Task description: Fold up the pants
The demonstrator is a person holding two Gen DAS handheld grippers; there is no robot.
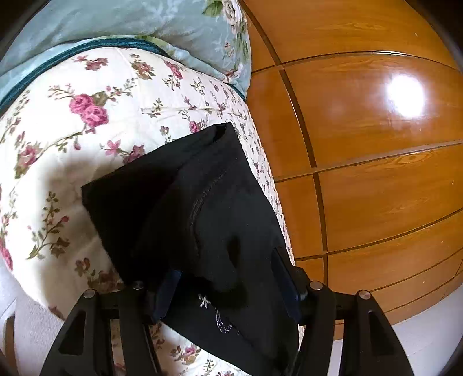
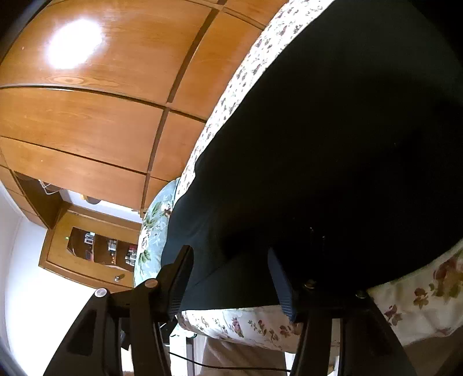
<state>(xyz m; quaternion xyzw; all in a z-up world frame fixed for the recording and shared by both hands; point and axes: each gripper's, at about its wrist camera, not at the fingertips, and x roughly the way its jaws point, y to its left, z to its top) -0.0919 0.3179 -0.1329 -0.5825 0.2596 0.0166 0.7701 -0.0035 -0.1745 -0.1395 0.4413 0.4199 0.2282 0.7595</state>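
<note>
Black pants (image 1: pixel 202 208) lie on a floral bed cover (image 1: pixel 86 130), partly folded, with a stitched seam and a small white embroidered mark near my left gripper (image 1: pixel 225 277). Its dark blue pads (image 1: pixel 167 292) stand wide apart with the pants' fabric bunched between them. In the right wrist view the pants (image 2: pixel 332 144) fill most of the frame. My right gripper (image 2: pixel 231 274) has its pads (image 2: pixel 282 283) apart around an edge of the cloth near the bed's edge.
A wooden wardrobe (image 1: pixel 361 144) with glossy panels stands right beside the bed. A pale blue floral pillow (image 1: pixel 173 26) lies at the head of the bed. A wooden desk nook (image 2: pixel 95 248) with small items shows in the right wrist view.
</note>
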